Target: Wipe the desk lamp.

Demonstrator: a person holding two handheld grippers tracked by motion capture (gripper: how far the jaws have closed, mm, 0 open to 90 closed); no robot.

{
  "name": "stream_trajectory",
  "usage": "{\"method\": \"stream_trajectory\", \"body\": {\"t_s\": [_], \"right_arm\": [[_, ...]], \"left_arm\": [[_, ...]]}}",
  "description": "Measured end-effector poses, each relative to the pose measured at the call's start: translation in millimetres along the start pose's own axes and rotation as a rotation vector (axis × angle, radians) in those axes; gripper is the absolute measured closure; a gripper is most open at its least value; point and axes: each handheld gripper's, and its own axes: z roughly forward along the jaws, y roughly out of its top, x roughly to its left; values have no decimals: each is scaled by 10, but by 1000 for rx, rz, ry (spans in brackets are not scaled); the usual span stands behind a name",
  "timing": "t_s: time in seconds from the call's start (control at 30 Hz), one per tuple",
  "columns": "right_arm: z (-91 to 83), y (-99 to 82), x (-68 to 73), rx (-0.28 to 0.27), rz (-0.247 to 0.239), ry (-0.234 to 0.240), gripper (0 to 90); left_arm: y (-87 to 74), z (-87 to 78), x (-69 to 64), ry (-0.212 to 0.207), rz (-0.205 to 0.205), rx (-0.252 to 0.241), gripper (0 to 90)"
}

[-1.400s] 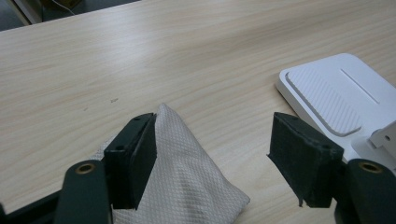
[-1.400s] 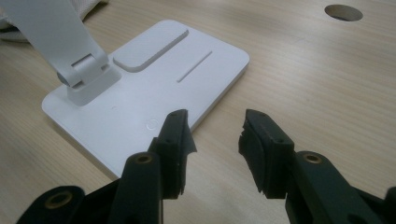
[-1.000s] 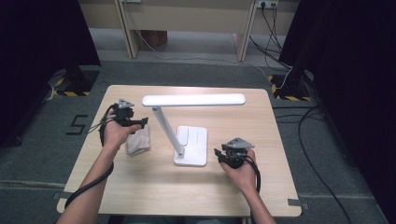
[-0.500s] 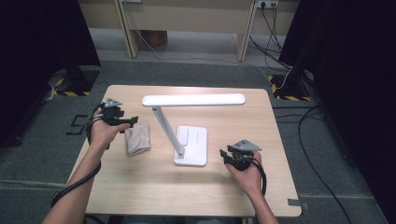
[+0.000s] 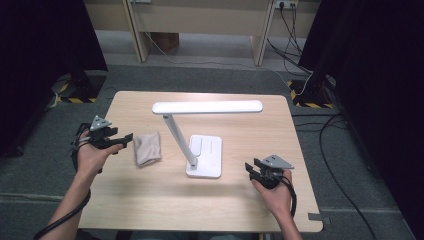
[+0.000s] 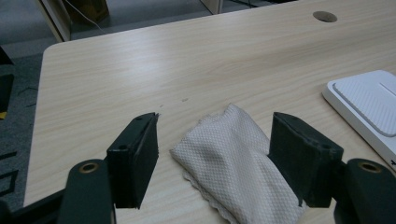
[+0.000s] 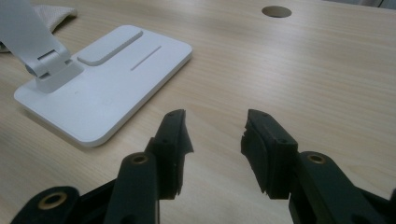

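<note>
A white desk lamp stands mid-table, its base (image 5: 205,155) under a long flat head (image 5: 207,107). Left of it a crumpled beige cloth (image 5: 148,148) lies flat on the wood. My left gripper (image 5: 125,137) hovers just left of the cloth, open. In the left gripper view the cloth (image 6: 233,163) rests on the table between and beyond the wide jaws, touching neither. My right gripper (image 5: 251,169) sits right of the lamp base, pointing at it. Its jaws (image 7: 215,126) have just been opening, with nothing between them. The lamp base (image 7: 107,88) lies ahead on the left.
The wooden table (image 5: 280,125) has a round cable hole (image 7: 276,11) at the far side. Grey carpet with cables surrounds it, and dark curtains hang at both sides. Table legs (image 5: 139,37) of another desk stand behind.
My left hand has drawn back leftward off the cloth, which stays on the table. My right hand has shifted right and a little nearer the front edge.
</note>
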Motion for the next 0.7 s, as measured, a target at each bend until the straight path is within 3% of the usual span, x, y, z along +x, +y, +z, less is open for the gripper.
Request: {"method": "stream_trajectory", "body": {"t_s": [0.13, 0.3, 0.43, 0.7], "right_arm": [[-116, -71, -54, -5, 21, -13, 582], [-242, -182, -101, -8, 38, -33, 580], [-332, -276, -113, -15, 44, -45, 579], [-464, -432, -99, -23, 56, -63, 575]], "left_arm": [[-133, -116, 42, -4, 2, -23, 320], [-419, -276, 76, 4, -15, -40, 323], [-690, -376, 57, 12, -17, -56, 328], [-1073, -534, -32, 11, -34, -82, 331]]}}
